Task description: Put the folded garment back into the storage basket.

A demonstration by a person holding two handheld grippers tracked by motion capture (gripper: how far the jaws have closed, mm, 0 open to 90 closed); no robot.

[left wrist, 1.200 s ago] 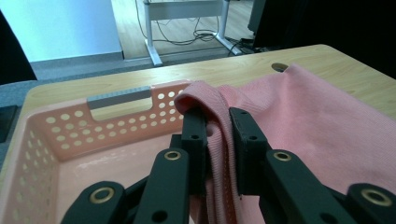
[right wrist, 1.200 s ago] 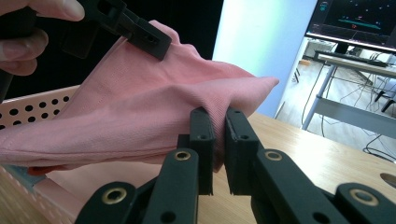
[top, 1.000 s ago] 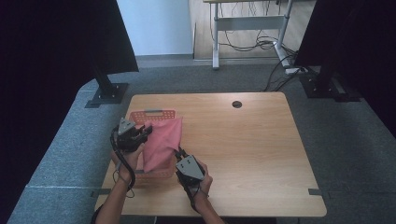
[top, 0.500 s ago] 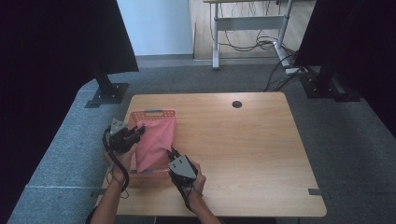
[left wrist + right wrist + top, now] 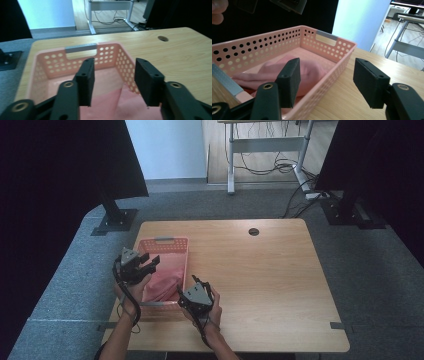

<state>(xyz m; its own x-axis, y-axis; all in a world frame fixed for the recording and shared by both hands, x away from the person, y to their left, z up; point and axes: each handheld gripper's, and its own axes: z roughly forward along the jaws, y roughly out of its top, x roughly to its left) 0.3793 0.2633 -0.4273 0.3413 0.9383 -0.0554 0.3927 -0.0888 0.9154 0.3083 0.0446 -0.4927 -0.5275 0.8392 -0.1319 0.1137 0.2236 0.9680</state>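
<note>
A pink perforated basket (image 5: 172, 244) stands on the left part of the wooden table (image 5: 260, 280). A pink cloth (image 5: 162, 281) lies crumpled inside it. My left gripper (image 5: 153, 262) hovers over the basket's left side, open and holding nothing. In the left gripper view the left gripper (image 5: 113, 80) looks down into the basket (image 5: 105, 51), with the cloth (image 5: 112, 102) below its jaws. My right gripper (image 5: 196, 282) is at the basket's near right corner, also open. In the right gripper view the right gripper (image 5: 327, 80) straddles the basket's side wall (image 5: 329, 72), the cloth (image 5: 308, 70) just left of it.
The basket has a grey handle strip (image 5: 164, 239) at its far end. A round cable hole (image 5: 254, 231) sits near the table's far edge. Black stands (image 5: 115, 217) and dark screens flank the table on grey carpet. The table's right half is bare wood.
The cloth, spread over the basket a second ago between both grippers, now lies bunched inside it. Both grippers have let go and drawn back towards the person.
</note>
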